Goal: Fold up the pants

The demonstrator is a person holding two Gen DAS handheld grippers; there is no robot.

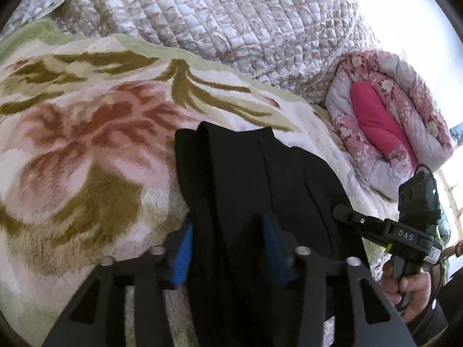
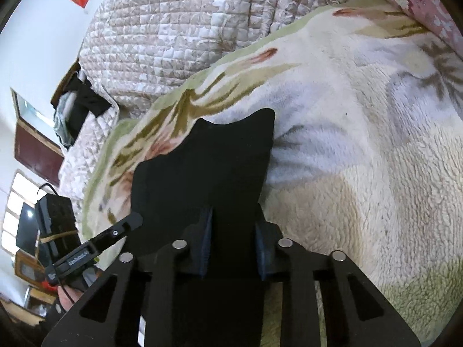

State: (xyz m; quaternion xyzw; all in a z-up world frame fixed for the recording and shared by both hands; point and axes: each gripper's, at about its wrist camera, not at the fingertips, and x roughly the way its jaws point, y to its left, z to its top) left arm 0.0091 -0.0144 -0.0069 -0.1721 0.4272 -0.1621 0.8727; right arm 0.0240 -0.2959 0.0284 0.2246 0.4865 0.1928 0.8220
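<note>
Black pants (image 1: pixel 246 167) lie folded lengthwise on a floral fleece blanket (image 1: pixel 86 144), their far end pointing away from me. My left gripper (image 1: pixel 227 248) has its blue pads (image 1: pixel 182 254) on either side of a thick bunch of the near end and is shut on it. In the right wrist view the pants (image 2: pixel 208 167) stretch ahead as a flat dark panel. My right gripper (image 2: pixel 234 243) pinches their near edge between its pads (image 2: pixel 262 245). Each gripper shows in the other's view: the right one (image 1: pixel 347 214) beside the pants, the left one (image 2: pixel 130 222) at their left edge.
A quilted beige bedspread (image 1: pixel 231 23) is heaped behind the blanket. A rolled pink floral quilt (image 1: pixel 390 127) lies to the right. A hand (image 1: pixel 405 286) grips the right tool's handle. Dark wooden furniture (image 2: pixel 37 150) and a window (image 2: pixel 14 217) stand past the bed's left side.
</note>
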